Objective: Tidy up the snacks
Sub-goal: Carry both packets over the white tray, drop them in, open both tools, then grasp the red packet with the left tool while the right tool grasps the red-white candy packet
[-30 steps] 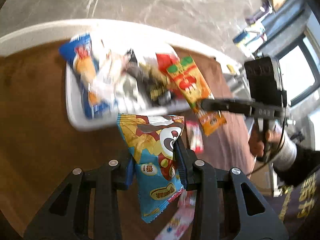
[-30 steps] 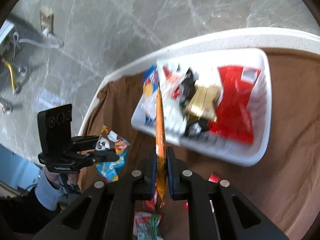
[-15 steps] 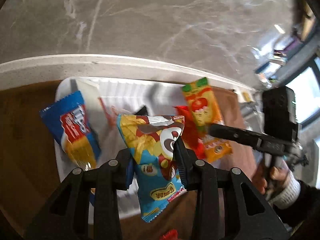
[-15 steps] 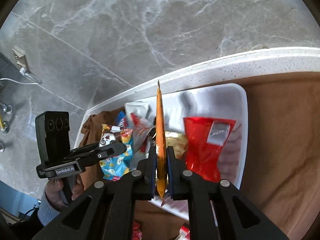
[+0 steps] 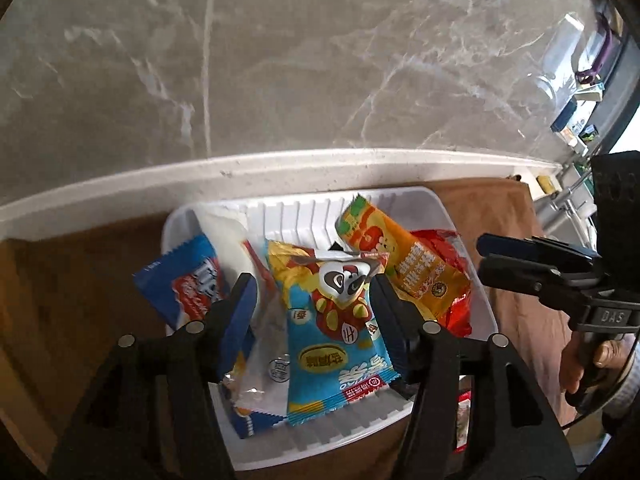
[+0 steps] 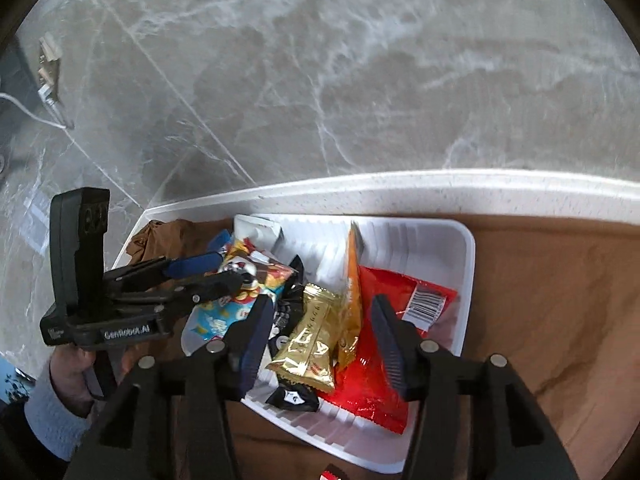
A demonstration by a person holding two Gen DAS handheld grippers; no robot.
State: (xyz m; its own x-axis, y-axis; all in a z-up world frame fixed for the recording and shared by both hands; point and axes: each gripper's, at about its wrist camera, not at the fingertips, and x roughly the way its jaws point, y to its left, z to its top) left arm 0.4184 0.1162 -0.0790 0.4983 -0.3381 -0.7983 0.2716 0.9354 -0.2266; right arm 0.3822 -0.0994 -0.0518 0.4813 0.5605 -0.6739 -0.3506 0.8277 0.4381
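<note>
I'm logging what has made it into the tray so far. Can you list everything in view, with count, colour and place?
tray: one, white, ribbed, on the brown cloth
panda packet: one, blue and yellow, in the tray between the left gripper's open jaws, pads clear of it
orange packet: one, orange with a green top, in the tray, lying over the red bag
red bag: one, red, at the tray's right side
gold packet: one, gold, mid-tray
black packet: one, black, under the gold one
blue wrapper: one, blue and red, at the tray's left edge
brown cloth: one, covering the table
left gripper: black, blue pads, jaws just opened
right gripper: black, jaws just opened, nothing gripped
</note>
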